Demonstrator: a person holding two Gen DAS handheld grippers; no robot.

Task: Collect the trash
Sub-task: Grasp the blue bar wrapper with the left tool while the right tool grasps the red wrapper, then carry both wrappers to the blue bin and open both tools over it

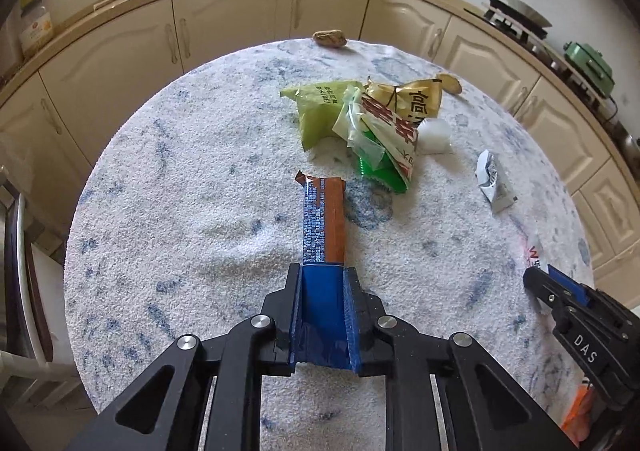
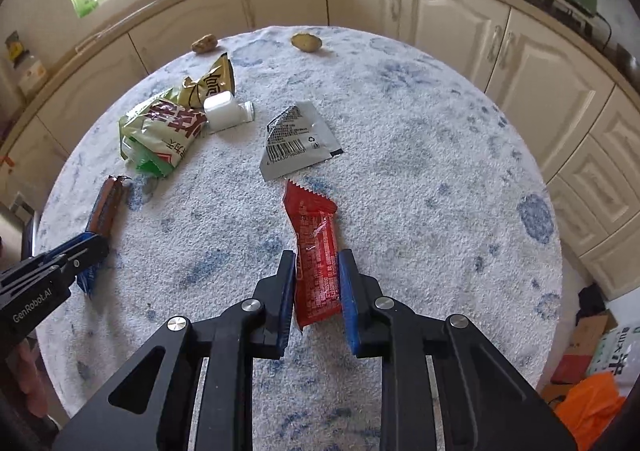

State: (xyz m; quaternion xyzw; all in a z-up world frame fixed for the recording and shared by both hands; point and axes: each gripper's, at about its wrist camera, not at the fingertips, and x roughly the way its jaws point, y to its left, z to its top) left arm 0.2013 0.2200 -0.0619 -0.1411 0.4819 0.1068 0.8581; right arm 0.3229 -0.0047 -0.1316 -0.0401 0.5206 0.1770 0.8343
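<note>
- We read "DAS" in white letters on the black right gripper [image 1: 538, 283].
- We read "GenRobot.AI" in white on the black left gripper [image 2: 94, 247].
- We see a barcode on the grey packet [image 2: 298, 139]. Its digits begin 6 94; the rest are too small.
- We see big Chinese letters on the yellow bag [image 1: 416, 99] and the green bag [image 2: 160, 127].

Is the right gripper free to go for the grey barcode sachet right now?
Probably not yet: the right gripper is shut on the red wrapper. The grey barcode sachet lies just beyond it on the table, with nothing between.
</note>
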